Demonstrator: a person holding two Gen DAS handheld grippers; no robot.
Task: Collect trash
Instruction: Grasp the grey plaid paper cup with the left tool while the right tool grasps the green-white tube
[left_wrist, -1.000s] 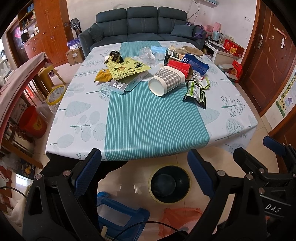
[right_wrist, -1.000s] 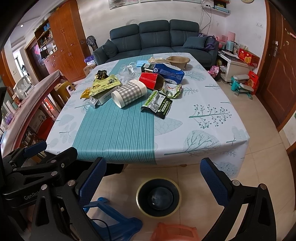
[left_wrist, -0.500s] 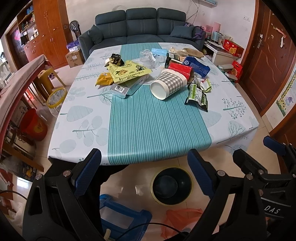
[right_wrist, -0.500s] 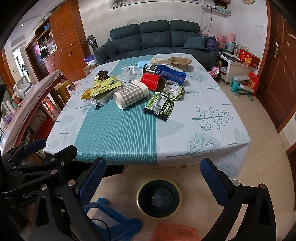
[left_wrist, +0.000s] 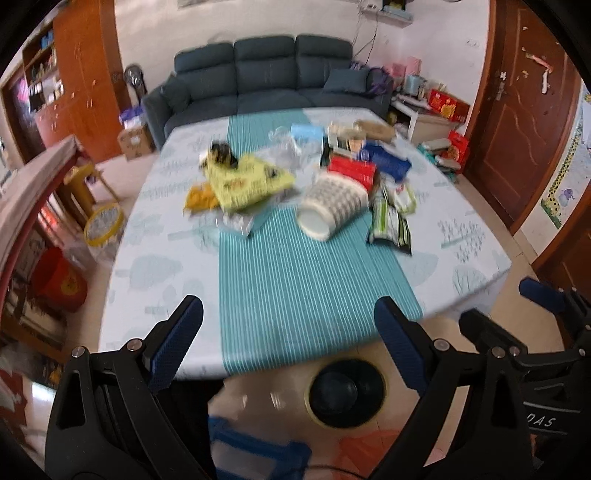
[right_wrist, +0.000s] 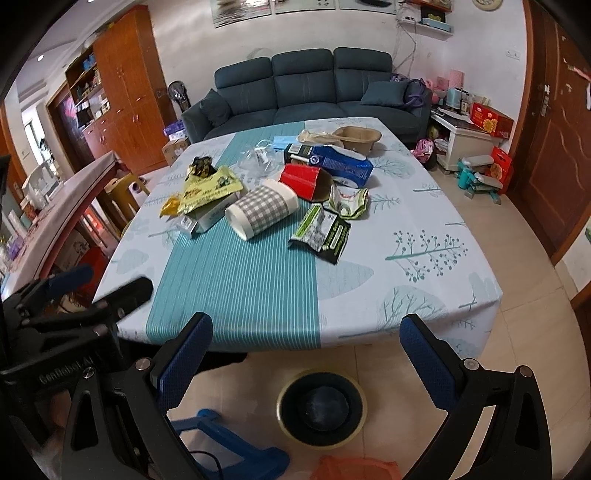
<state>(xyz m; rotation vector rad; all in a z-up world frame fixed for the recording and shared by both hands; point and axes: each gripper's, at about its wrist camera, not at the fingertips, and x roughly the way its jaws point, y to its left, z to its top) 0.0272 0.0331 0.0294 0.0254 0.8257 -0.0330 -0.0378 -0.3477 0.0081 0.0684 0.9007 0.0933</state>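
trash is still spread across the middle and far part of the counter (right_wrist: 424, 266); by the look of it, no piece has been collected yet.

items on the counter, right wrist view:
- checked paper cup (right_wrist: 261, 212), lying on its side, mouth toward the near left.
- green and black snack bag (right_wrist: 320, 233), just right of the cup.
- red carton (right_wrist: 304, 180), open end to the right, behind the cup.
- blue carton (right_wrist: 332, 162), farther back.
- yellow wrapper (right_wrist: 209, 189), at the left, lying over a flat grey box (right_wrist: 207, 218).
- brown paper bowl (right_wrist: 356, 137), at the far edge.

bin (right_wrist: 321, 408): round, dark, on the floor just in front of the near counter edge. its inside looks dark, and nothing can be made out in it.

left gripper (left_wrist: 288, 347) and right gripper (right_wrist: 308, 354): fingers spread wide apart, nothing between them. both hang near the front edge, well short of the pile.

left wrist view is blurred; fine detail there cannot be read.

judgement: the task is at its start. each piece remains to be picked up and dropped in the bin. the cup and the snack bag lie nearest and look easiest to reach first.
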